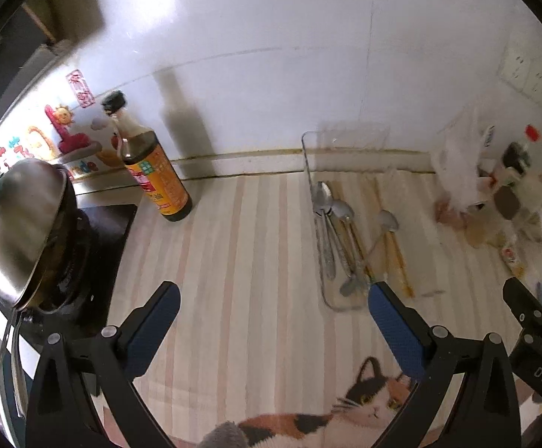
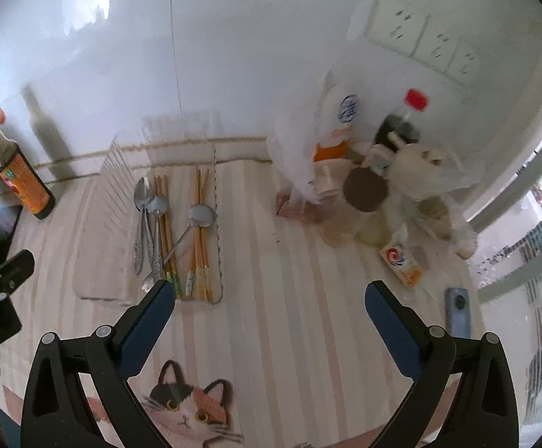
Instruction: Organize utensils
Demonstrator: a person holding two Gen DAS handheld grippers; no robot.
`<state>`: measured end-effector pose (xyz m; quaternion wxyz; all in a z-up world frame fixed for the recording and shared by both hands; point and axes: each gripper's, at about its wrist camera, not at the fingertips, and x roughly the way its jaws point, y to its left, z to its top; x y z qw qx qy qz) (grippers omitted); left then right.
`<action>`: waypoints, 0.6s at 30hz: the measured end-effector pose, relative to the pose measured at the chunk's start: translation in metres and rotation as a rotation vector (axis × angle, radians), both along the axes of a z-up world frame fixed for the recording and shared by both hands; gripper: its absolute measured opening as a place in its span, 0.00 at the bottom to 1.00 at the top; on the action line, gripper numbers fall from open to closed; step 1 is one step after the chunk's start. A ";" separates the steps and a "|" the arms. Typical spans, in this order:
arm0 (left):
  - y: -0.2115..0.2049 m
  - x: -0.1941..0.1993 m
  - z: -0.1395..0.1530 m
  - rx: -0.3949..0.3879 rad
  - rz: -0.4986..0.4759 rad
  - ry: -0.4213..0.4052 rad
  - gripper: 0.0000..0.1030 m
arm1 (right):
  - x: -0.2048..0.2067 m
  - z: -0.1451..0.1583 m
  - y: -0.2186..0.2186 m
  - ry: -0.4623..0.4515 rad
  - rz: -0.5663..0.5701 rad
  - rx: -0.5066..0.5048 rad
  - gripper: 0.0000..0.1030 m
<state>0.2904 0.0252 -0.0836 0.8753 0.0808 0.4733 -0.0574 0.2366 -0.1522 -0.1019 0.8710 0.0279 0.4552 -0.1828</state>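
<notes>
A clear plastic tray (image 2: 95, 261) lies on the striped mat; it also shows in the left wrist view (image 1: 330, 298). In it lie metal spoons (image 2: 146, 220), wooden chopsticks (image 2: 200, 246) and a small ladle (image 2: 201, 215). The spoons (image 1: 330, 224) and ladle (image 1: 387, 220) show in the left wrist view too. My left gripper (image 1: 273, 300) is open and empty, above the mat in front of the tray. My right gripper (image 2: 269, 296) is open and empty, just right of the tray's near end.
A soy sauce bottle (image 1: 155, 171) stands near the wall at the left. A steel wok (image 1: 21, 224) sits on the stove at far left. Bags, bottles and jars (image 2: 375, 171) crowd the back right. A phone (image 2: 457, 311) lies at the right.
</notes>
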 end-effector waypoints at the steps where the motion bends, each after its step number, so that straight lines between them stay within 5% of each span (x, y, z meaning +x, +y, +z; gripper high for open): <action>1: 0.001 -0.009 0.007 -0.006 -0.004 -0.012 1.00 | -0.007 0.006 0.001 -0.013 0.002 -0.003 1.00; 18: 0.009 -0.164 0.118 -0.073 -0.002 -0.233 1.00 | -0.175 0.121 0.020 -0.277 0.030 -0.032 1.00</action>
